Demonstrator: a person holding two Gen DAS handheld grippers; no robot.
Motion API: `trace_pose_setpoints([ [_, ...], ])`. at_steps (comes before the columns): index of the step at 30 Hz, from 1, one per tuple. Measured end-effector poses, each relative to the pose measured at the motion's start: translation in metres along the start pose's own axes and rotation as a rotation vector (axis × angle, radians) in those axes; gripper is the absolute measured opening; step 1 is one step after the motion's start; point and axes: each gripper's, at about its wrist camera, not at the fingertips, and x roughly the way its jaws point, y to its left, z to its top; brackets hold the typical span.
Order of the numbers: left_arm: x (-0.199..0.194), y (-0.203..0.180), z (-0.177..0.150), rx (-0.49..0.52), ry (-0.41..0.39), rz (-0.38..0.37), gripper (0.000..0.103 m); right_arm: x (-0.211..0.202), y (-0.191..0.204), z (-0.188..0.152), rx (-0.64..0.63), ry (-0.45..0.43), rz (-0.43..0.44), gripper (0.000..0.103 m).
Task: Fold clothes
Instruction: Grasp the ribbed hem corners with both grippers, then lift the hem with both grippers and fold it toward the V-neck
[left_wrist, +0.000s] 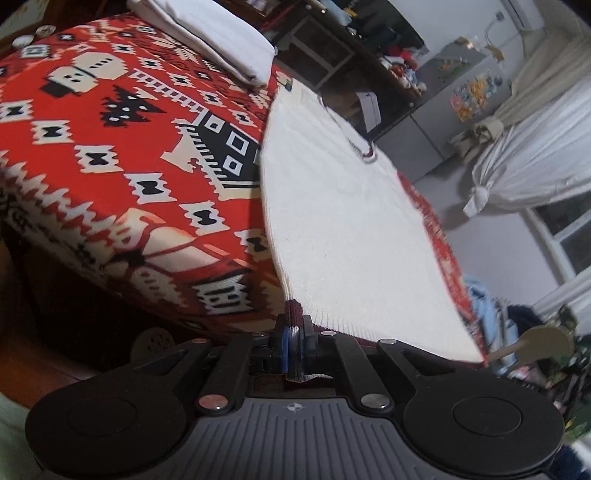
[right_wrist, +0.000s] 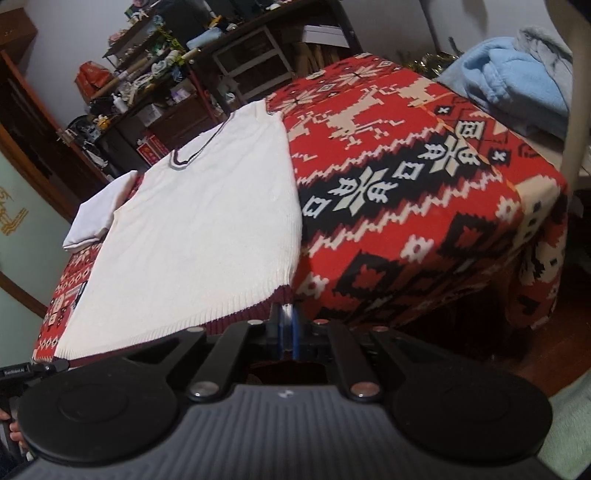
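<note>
A white knit sweater with a dark red hem and a striped V-neck lies flat on a red patterned blanket. My left gripper is shut on the hem's left corner, and dark red rib shows between its blue pads. In the right wrist view the same white knit sweater stretches away from me. My right gripper is shut on the hem's right corner at the near edge of the red patterned blanket.
A folded white garment lies at the blanket's far side, and this folded white garment sits left of the sweater. Cluttered shelves stand behind. A light blue blanket is piled at the right. White curtains hang beyond.
</note>
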Motion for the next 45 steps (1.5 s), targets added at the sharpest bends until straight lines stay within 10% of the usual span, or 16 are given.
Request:
trace_pose_setpoints([
  [19, -0.044, -0.031, 0.027, -0.262, -0.051, -0.149, 0.005, -0.072, 0.014, 0.014, 0.126, -0.035, 0.09, 0.004],
  [34, 0.079, -0.029, 0.166, -0.253, 0.012, -0.004, 0.006, 0.079, 0.03, 0.147, 0.245, -0.007, 0.036, 0.004],
  [45, 0.134, -0.023, 0.185, -0.176, 0.011, 0.049, 0.015, 0.166, 0.015, 0.173, 0.311, 0.007, -0.032, 0.006],
])
